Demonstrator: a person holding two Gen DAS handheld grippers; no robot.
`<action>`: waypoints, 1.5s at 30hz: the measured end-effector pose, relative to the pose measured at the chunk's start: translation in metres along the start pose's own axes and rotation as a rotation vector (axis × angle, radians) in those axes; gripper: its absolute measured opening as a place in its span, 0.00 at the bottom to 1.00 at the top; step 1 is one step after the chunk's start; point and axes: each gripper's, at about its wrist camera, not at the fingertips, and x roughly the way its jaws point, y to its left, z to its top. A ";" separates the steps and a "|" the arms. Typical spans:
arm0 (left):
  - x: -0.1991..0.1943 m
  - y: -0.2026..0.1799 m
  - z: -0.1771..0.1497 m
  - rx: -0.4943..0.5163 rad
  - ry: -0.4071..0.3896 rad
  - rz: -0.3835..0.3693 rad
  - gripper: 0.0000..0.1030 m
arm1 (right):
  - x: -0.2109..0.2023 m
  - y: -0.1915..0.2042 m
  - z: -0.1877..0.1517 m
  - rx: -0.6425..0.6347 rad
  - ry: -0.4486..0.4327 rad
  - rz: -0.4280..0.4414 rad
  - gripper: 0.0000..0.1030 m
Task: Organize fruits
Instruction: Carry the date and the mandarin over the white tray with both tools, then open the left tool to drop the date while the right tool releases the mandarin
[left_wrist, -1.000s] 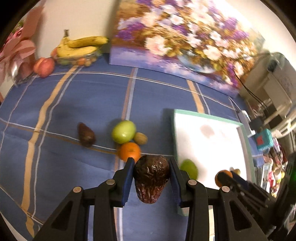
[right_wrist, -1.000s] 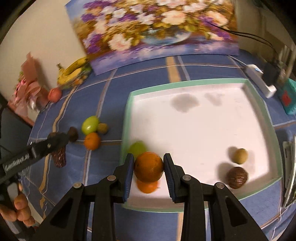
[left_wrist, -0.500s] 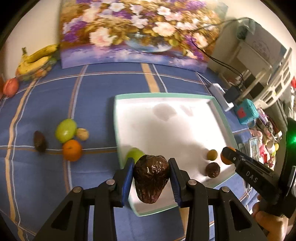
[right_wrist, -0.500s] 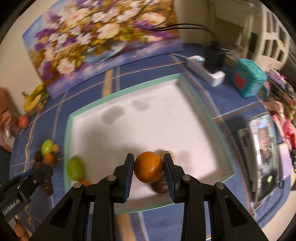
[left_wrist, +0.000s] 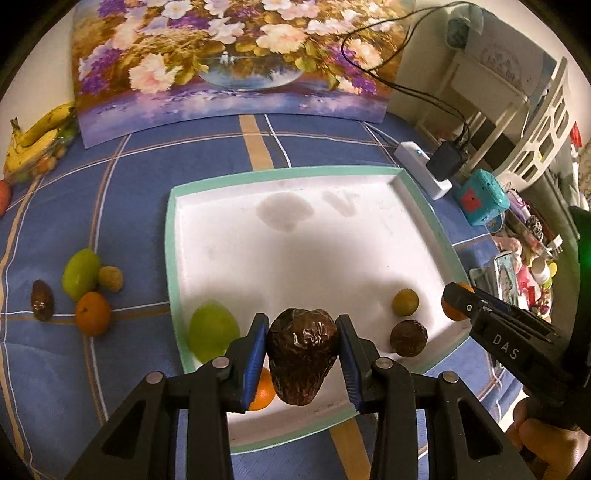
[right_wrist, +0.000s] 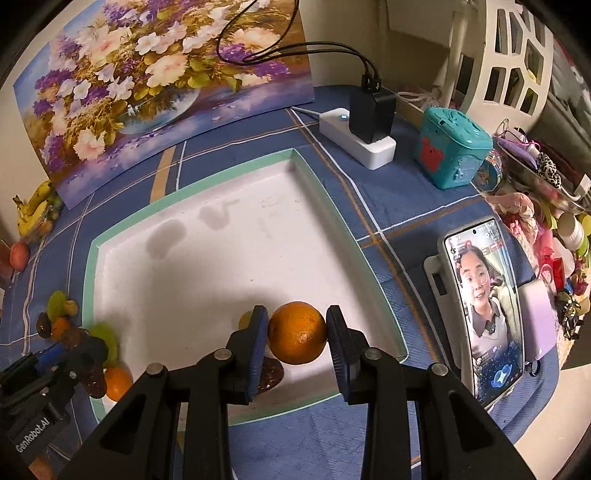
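Both hands have swung over from the loose fruit side to the tray since a second ago, so the tray now fills most of each view instead of sitting off to one side.

Going left to right: out on the blue cloth (left_wrist: 110, 206) there's still a little pile waiting, a dark date (left_wrist: 42, 305), a green fruit (left_wrist: 80, 274), a small tan one (left_wrist: 110, 279) and an orange (left_wrist: 92, 313). Then the tray (left_wrist: 173, 206), with a green fruit (left_wrist: 212, 329) in its near left corner and an orange (left_wrist: 263, 392) peeking out beside it.

The left gripper (left_wrist: 301, 354) is clamped on a big wrinkly brown fruit (left_wrist: 301, 360), which hangs with its long axis pointing down, narrow end lowest, right over the tray's near edge. It's tipped steeply down, so I'd guess the drop spot is basically straight below, next to that green one.

Further right in the tray sit a small yellowish fruit (left_wrist: 405, 302) and a dark round one (left_wrist: 408, 338). The right gripper (right_wrist: 296, 334) is squeezed on an orange (right_wrist: 296, 332), also angled down, hovering above the near right part of the tray with the dark one just under it. Looks like it's the nearer hand for that corner, so I reckon each just needs to lower and let go.
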 end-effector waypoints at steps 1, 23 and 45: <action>0.002 -0.001 -0.001 0.005 0.002 0.002 0.38 | 0.001 -0.001 0.000 0.000 0.003 -0.002 0.33; 0.051 0.005 -0.013 0.020 0.097 0.049 0.38 | 0.034 -0.003 -0.009 -0.001 0.106 0.005 0.33; 0.025 0.004 -0.006 0.035 0.085 0.051 0.48 | 0.016 -0.002 -0.003 -0.011 0.061 -0.018 0.36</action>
